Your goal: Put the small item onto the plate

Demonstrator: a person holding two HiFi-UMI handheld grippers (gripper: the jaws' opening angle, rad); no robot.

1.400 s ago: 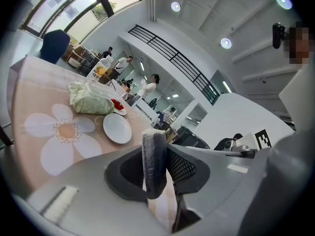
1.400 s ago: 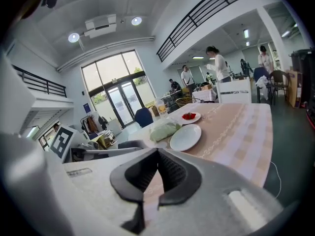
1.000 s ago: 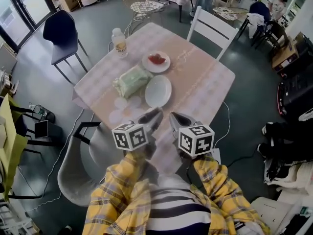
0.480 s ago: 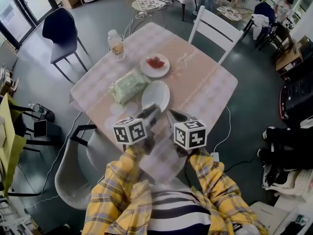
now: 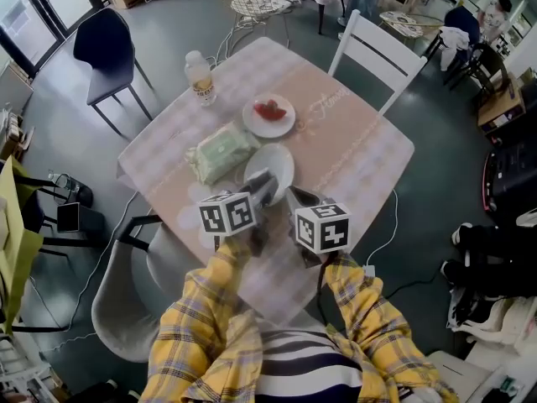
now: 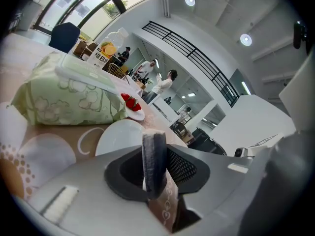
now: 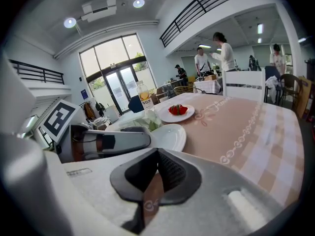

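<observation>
Red strawberries (image 5: 269,109) lie on a small white plate (image 5: 284,124) at the far side of the table. An empty white plate (image 5: 281,162) sits nearer me, beside a green tissue pack (image 5: 221,152). My left gripper (image 5: 262,181) hangs at the empty plate's near rim; its jaws stand slightly apart with only cloth showing between them. In the left gripper view the empty plate (image 6: 123,134) and the strawberries (image 6: 130,103) lie ahead of the left gripper (image 6: 162,146). My right gripper (image 5: 300,198) is just right of it, shut and empty; the right gripper (image 7: 157,154) faces the empty plate (image 7: 170,135).
A drink bottle (image 5: 200,77) stands at the table's far left corner. A white chair (image 5: 369,44) is behind the table, a dark blue chair (image 5: 105,53) to the left and a grey chair (image 5: 126,300) at the near left. People stand in the background.
Both grippers have moved forward over the table, from its near edge up to the empty plate. Their jaws look the same as before.
</observation>
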